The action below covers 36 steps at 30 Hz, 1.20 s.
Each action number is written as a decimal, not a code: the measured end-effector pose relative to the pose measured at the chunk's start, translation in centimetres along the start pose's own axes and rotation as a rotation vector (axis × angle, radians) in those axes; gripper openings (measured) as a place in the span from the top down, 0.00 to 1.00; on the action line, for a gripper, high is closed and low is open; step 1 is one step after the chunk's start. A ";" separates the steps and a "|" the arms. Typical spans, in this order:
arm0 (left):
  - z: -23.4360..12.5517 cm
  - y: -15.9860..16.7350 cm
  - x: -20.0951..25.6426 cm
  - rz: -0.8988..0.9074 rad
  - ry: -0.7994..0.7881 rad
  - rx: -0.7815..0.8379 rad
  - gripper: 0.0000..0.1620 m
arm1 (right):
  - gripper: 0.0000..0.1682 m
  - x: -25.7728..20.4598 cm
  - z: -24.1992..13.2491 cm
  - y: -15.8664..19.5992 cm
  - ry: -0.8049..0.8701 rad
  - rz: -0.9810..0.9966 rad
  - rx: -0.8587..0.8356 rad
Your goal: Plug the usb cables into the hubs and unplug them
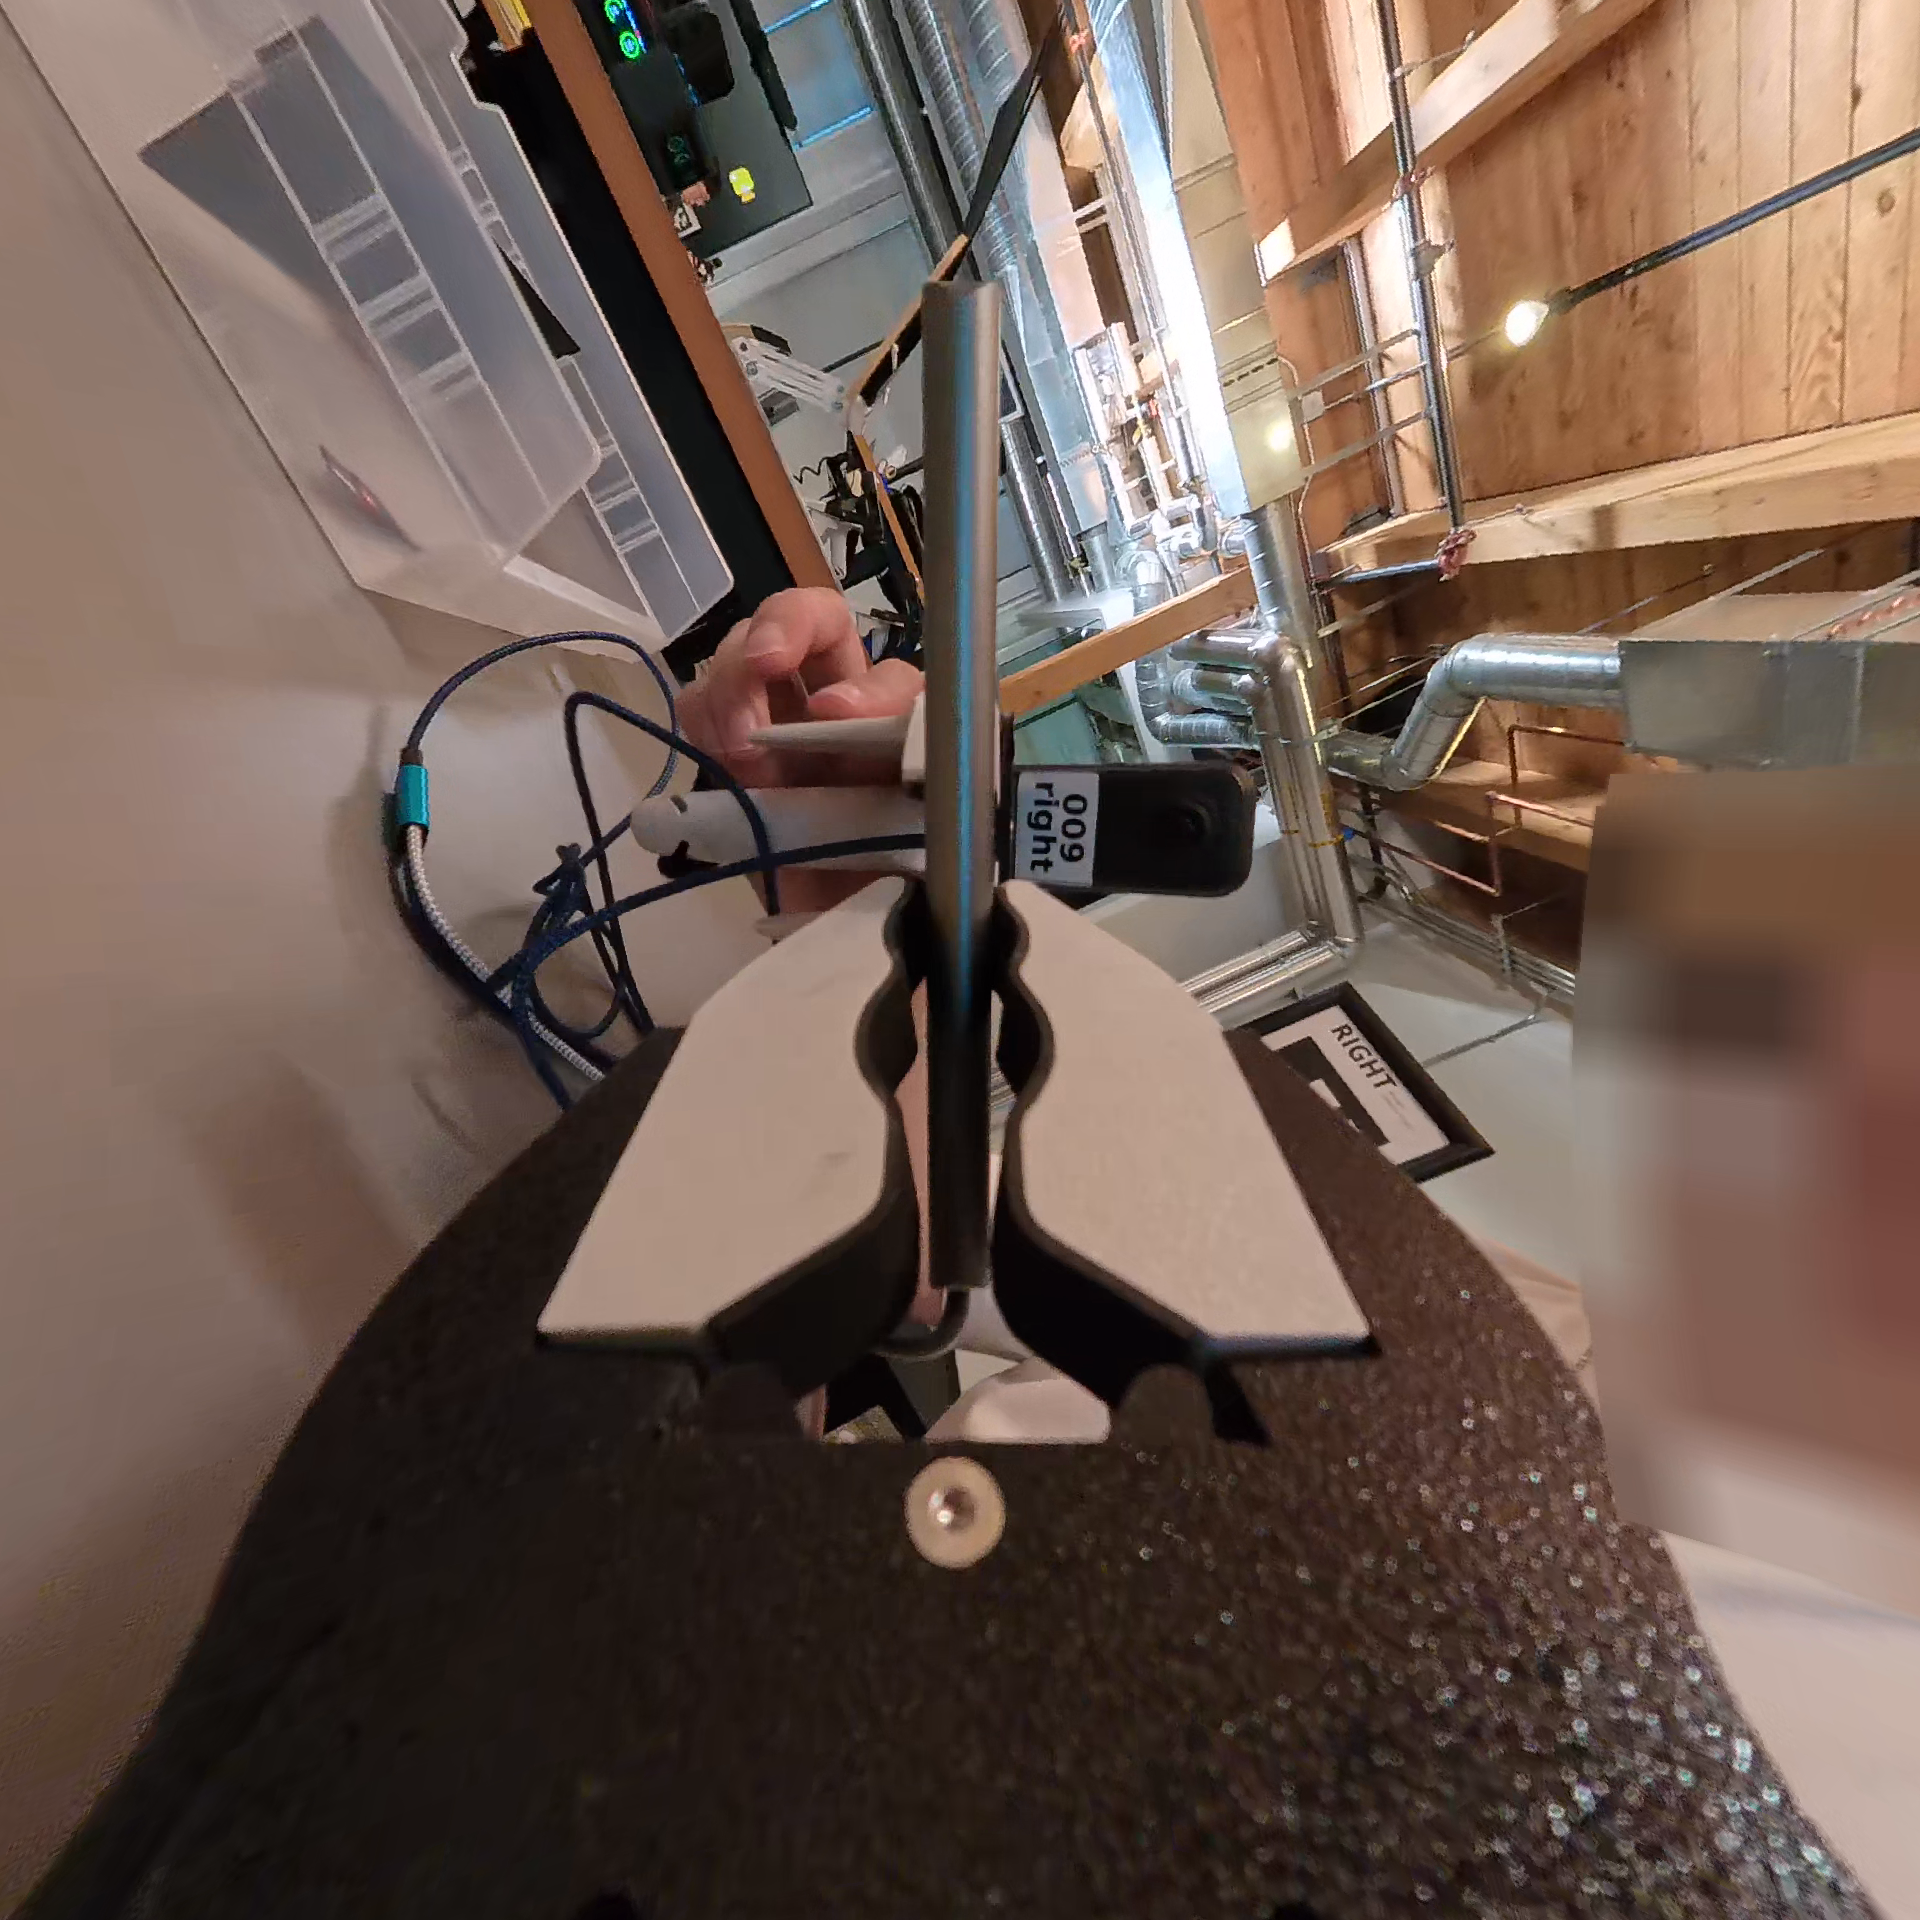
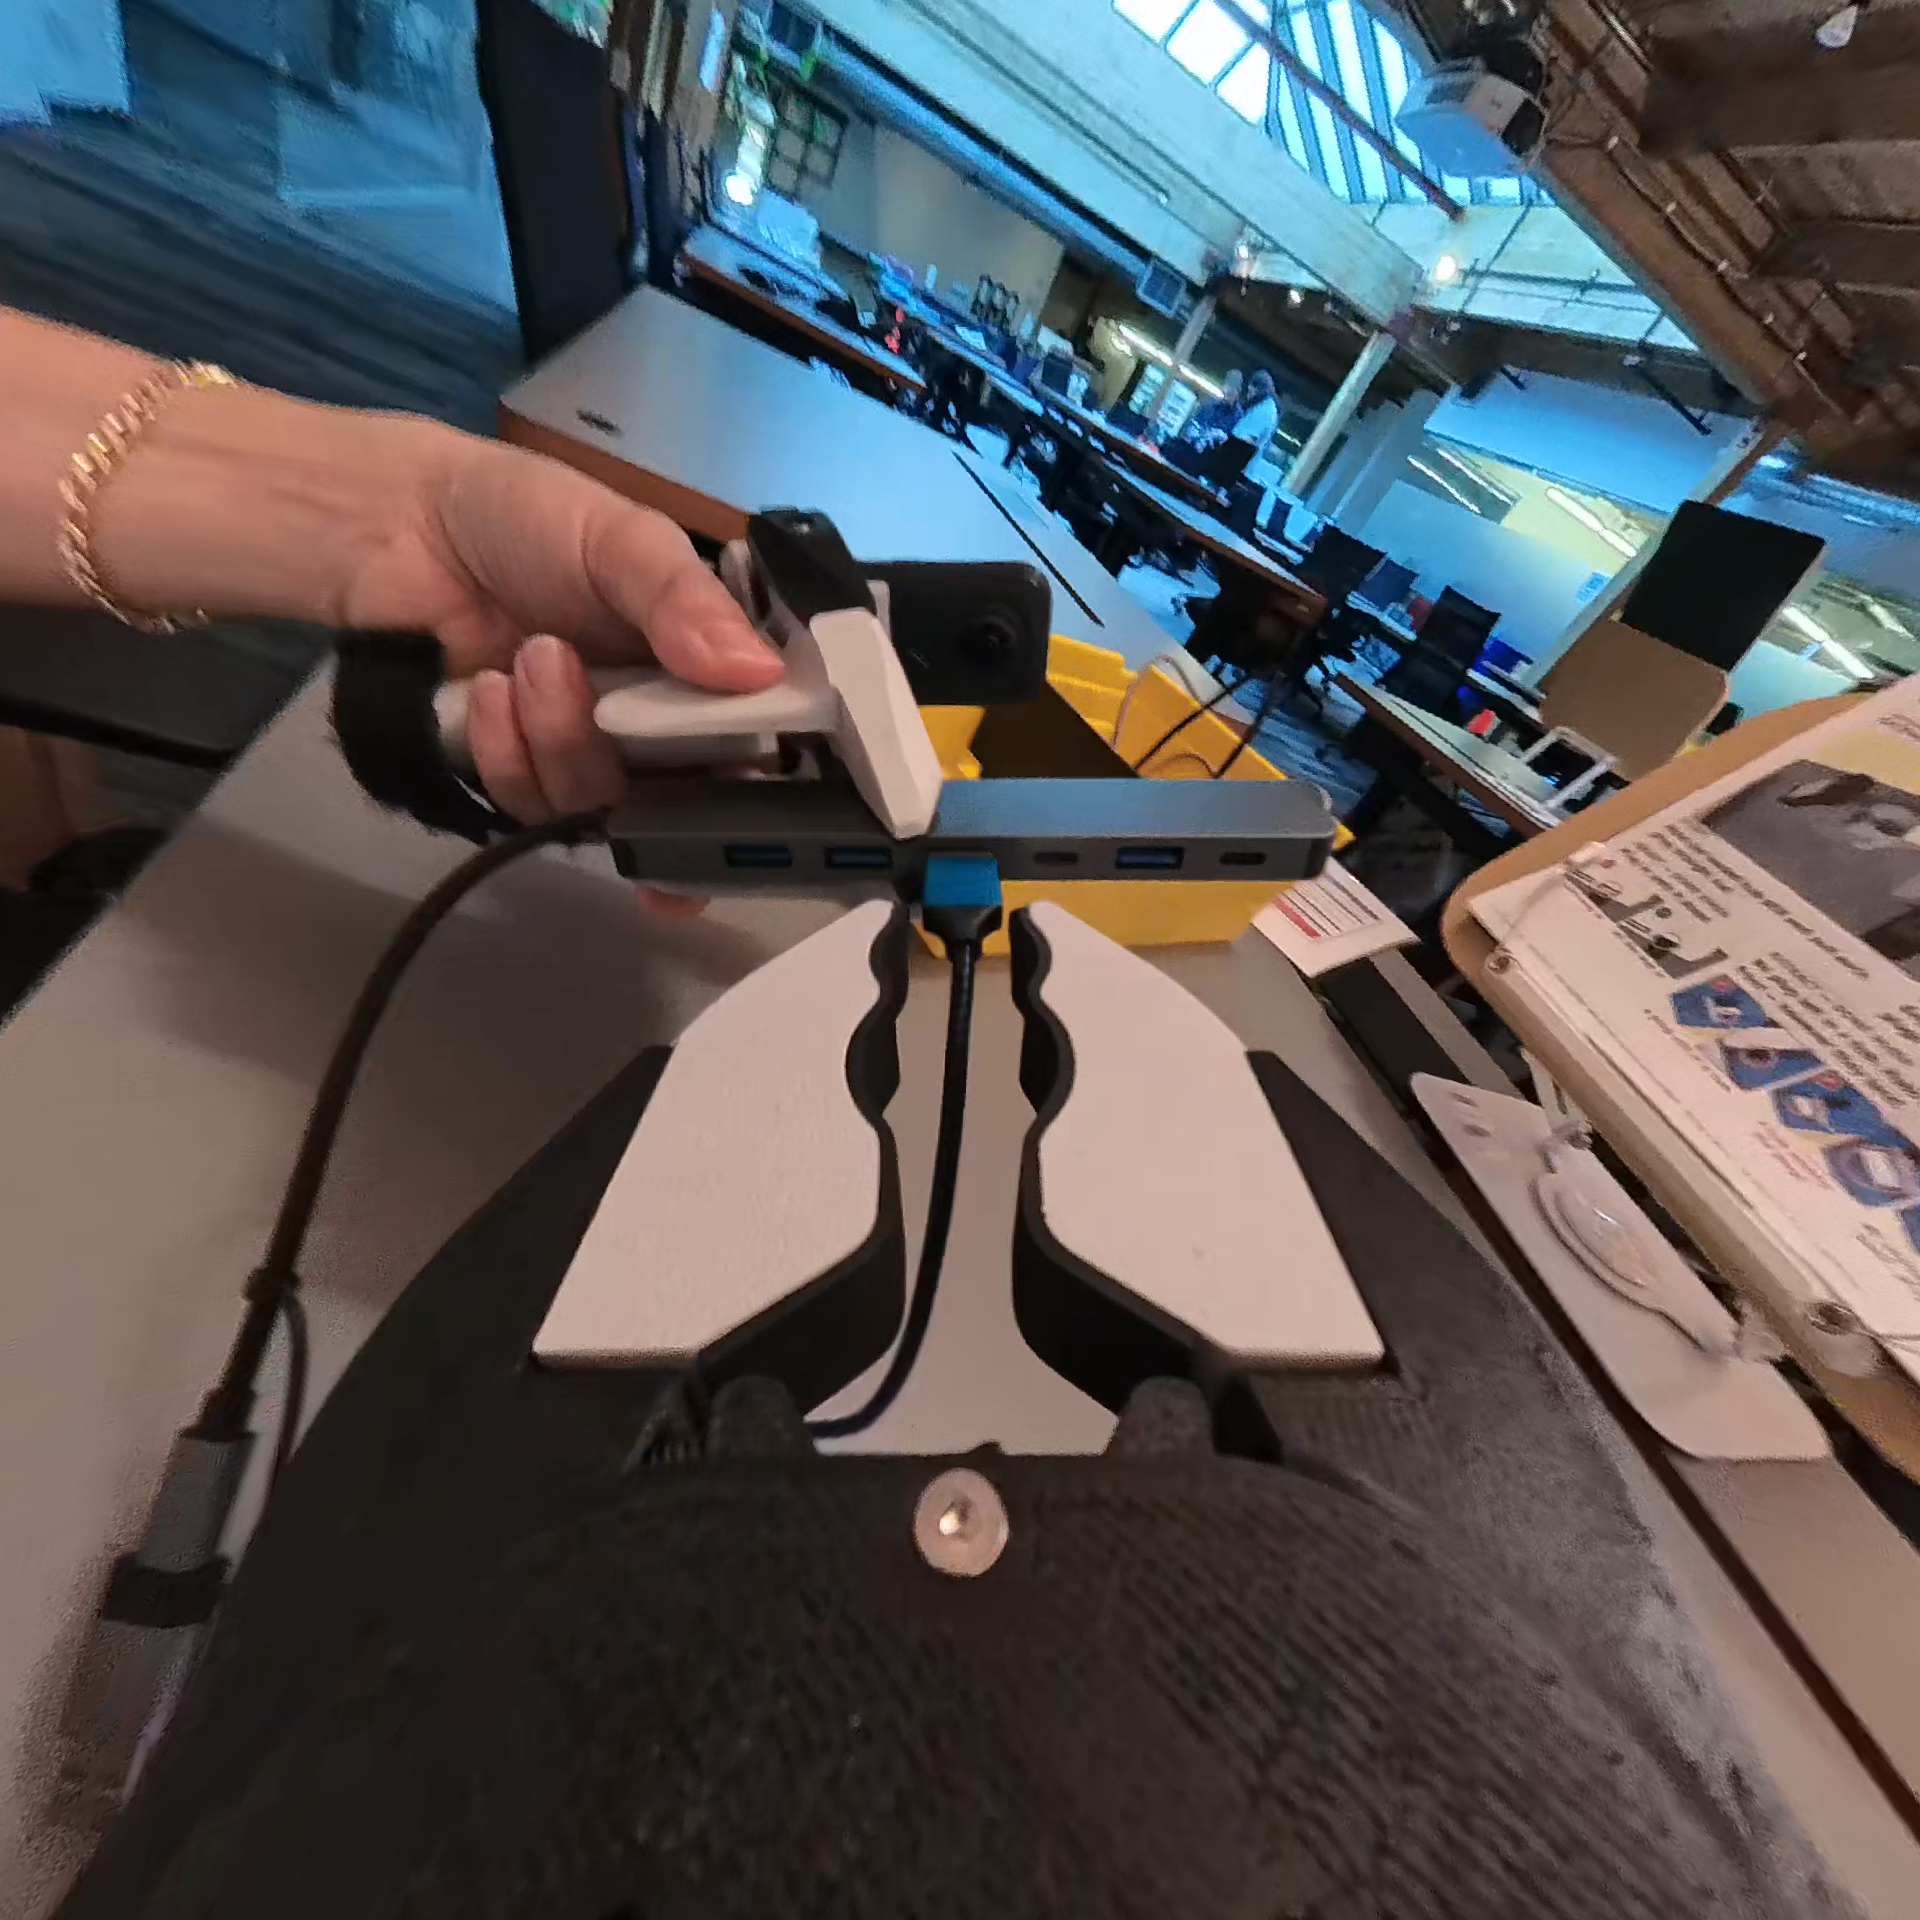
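Note:
My left gripper (image 1: 958, 906) is shut on a slim grey USB hub (image 1: 958, 623), seen edge-on and held off the table. In the right wrist view the hub (image 2: 1143, 805) lies crosswise with its row of ports facing me, and a hand holds the left gripper (image 2: 883, 727) on it. A blue USB plug (image 2: 961, 883) sits in a middle port. Its dark cable (image 2: 951, 1091) runs back between the fingers of my right gripper (image 2: 958, 920), which is open, its tips just short of the plug. The right gripper's camera (image 1: 1143, 831) shows behind the hub.
The hub's own black cable (image 2: 343, 1039) hangs to a grey connector (image 2: 187, 1507) on the white table (image 2: 125, 1091). Loose blue cables (image 1: 582, 914) lie near a clear plastic bin (image 1: 416, 364). A yellow bin (image 2: 1143, 707) stands behind the hub and a clipboard (image 2: 1714, 987) at the right. My left and right fingertips are right by each other.

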<state>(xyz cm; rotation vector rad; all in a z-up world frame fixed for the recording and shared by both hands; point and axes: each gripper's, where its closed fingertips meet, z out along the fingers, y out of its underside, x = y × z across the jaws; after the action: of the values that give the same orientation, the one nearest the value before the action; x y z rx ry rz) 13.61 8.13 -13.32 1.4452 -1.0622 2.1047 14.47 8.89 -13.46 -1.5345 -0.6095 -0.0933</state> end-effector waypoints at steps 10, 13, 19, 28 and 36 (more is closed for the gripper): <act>0.2 -0.2 -0.9 -0.095 -0.004 0.014 0.94 | 0.92 0.4 0.0 1.0 0.028 -0.034 0.051; 0.0 -0.2 -1.3 -0.117 -0.019 0.019 0.94 | 0.92 0.2 0.2 1.3 0.031 -0.023 0.083; -0.5 -0.1 -2.3 -0.147 -0.046 0.057 0.94 | 0.91 0.0 0.8 1.8 0.046 -0.018 0.099; -0.8 0.1 -3.5 -0.160 -0.082 0.090 0.94 | 0.92 -0.4 1.1 2.7 -0.001 0.052 0.066; -2.6 -1.2 -3.3 -0.077 -0.115 0.157 0.94 | 1.00 0.5 0.5 2.7 0.019 0.152 0.090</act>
<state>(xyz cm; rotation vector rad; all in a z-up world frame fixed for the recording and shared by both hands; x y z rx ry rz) 14.10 11.28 -16.33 1.6710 -0.8830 2.1129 15.90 9.73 -15.77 -1.4854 -0.4739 0.0351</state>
